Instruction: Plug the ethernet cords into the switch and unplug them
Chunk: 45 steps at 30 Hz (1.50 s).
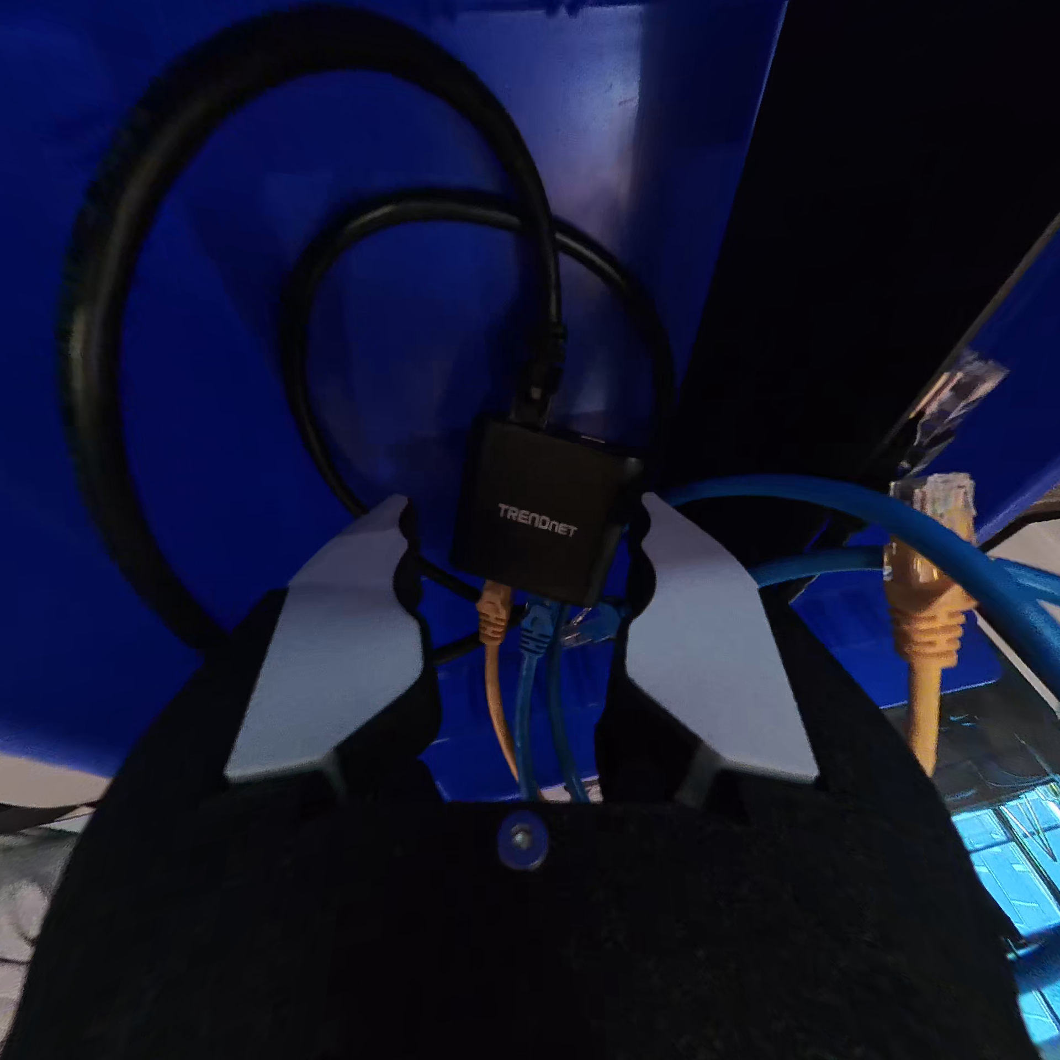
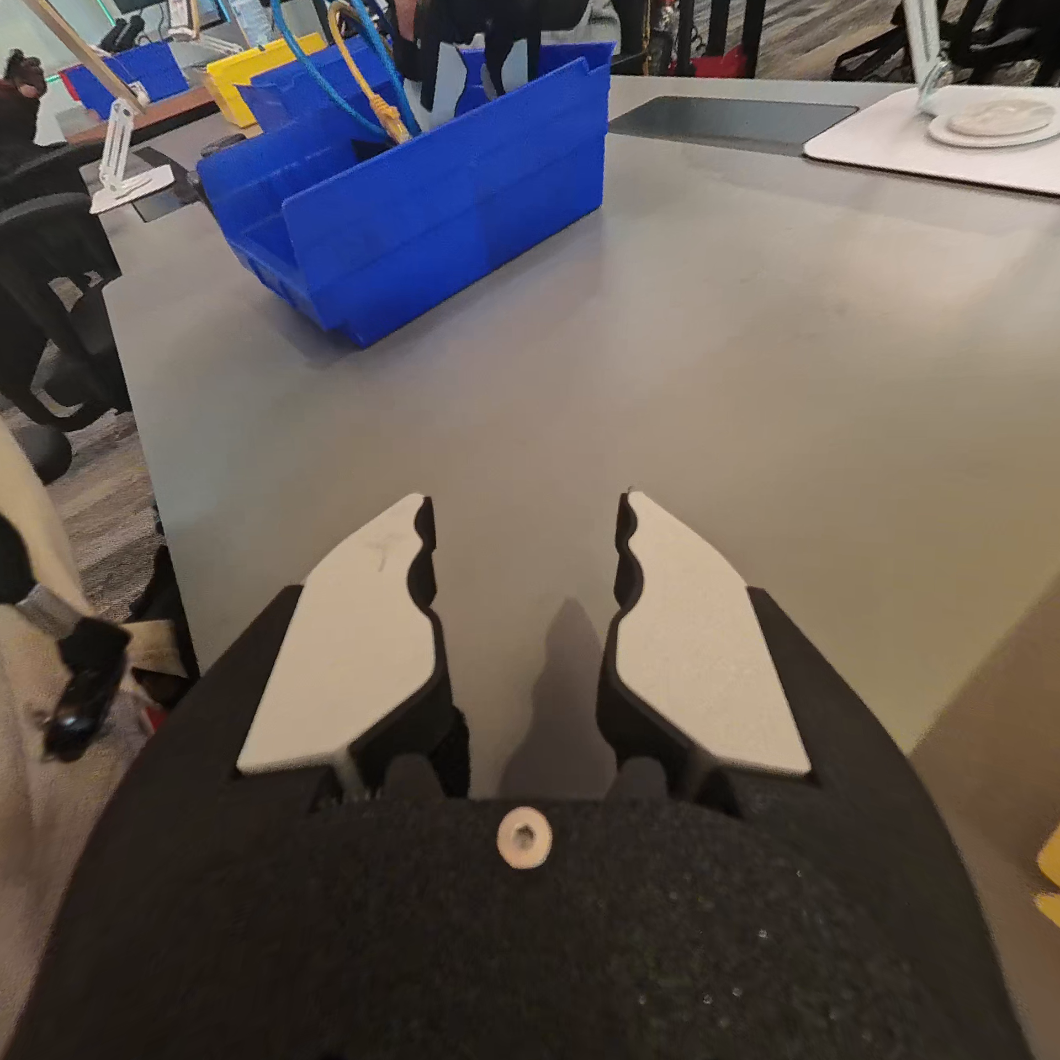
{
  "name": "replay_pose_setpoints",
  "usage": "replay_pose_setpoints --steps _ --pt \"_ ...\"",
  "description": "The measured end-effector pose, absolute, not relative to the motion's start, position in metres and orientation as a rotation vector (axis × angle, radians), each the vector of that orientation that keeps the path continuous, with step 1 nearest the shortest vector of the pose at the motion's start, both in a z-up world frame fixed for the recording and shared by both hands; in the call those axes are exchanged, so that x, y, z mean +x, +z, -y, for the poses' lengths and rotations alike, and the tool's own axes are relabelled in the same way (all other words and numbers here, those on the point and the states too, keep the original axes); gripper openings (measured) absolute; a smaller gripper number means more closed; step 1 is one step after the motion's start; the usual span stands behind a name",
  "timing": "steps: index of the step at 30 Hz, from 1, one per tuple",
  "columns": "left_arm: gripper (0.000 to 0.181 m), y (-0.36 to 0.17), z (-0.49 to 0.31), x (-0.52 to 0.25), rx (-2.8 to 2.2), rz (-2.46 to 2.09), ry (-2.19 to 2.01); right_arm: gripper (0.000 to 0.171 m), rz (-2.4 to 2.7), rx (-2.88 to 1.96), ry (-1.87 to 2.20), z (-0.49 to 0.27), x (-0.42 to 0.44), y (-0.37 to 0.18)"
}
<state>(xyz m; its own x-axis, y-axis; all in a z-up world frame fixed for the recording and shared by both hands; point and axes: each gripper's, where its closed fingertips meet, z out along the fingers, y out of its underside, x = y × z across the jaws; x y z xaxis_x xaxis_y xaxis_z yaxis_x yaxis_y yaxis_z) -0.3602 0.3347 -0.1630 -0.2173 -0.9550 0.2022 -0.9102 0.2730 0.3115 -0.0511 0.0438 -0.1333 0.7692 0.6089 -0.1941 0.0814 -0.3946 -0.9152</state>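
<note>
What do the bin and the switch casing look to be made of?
Bin: moulded plastic, glossy blue, going by its ribbed walls and soft sheen. Switch: probably matte black plastic with rounded corners; dim light leaves metal possible.

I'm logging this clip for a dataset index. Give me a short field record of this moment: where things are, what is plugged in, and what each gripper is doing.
setting: blue bin on a grey table
switch: small black box inside the bin, between the fingers of the left gripper
plugged near side: orange cord, blue cord
far side: black cable attached
loose: orange plug hanging free at right
left gripper: open around the switch, contact unclear
right gripper: open, empty, over the table away from the bin
</note>
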Motion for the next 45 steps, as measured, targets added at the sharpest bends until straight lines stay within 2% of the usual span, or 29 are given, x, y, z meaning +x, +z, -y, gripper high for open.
replay_pose_setpoints --steps 1,2,8,14,20,27,32,36,40,45 --pt "0.069 -0.165 -0.334 -0.362 1.694 2.198 -0.192 0.060 0.533 -1.912 0.638 -0.044 -0.054 -0.133" --pt "0.061 -0.167 -0.330 -0.366 1.685 2.183 -0.196 0.060 0.542 -1.910 0.645 -0.044 -0.057 -0.133" --pt "0.062 -0.173 -0.322 -0.375 1.686 2.185 -0.188 0.059 0.572 -1.912 0.640 -0.041 -0.063 -0.134" --pt "0.060 -0.126 -0.320 -0.365 1.826 2.279 -0.144 0.057 0.573 -1.900 0.651 -0.037 -0.061 -0.130" --pt "0.059 -0.019 -0.325 -0.341 2.101 2.414 -0.101 0.058 0.581 -1.882 0.669 -0.031 -0.065 -0.124" --pt "0.059 0.138 -0.320 -0.291 2.355 2.666 -0.079 0.057 0.646 -1.884 0.604 -0.019 -0.071 -0.128" --pt "0.059 0.237 -0.280 -0.221 2.284 2.979 -0.099 0.057 0.668 -1.877 0.594 -0.016 -0.074 -0.128" --pt "0.059 0.295 -0.240 -0.161 2.165 3.205 -0.019 0.057 0.649 -1.852 0.602 -0.012 -0.072 -0.121" --pt "0.059 0.296 -0.218 -0.112 2.064 3.314 0.055 0.057 0.611 -1.831 0.648 -0.007 -0.069 -0.114" --pt "0.058 0.227 -0.189 -0.064 1.954 3.343 0.447 0.057 0.587 -1.816 0.666 -0.003 -0.067 -0.109"
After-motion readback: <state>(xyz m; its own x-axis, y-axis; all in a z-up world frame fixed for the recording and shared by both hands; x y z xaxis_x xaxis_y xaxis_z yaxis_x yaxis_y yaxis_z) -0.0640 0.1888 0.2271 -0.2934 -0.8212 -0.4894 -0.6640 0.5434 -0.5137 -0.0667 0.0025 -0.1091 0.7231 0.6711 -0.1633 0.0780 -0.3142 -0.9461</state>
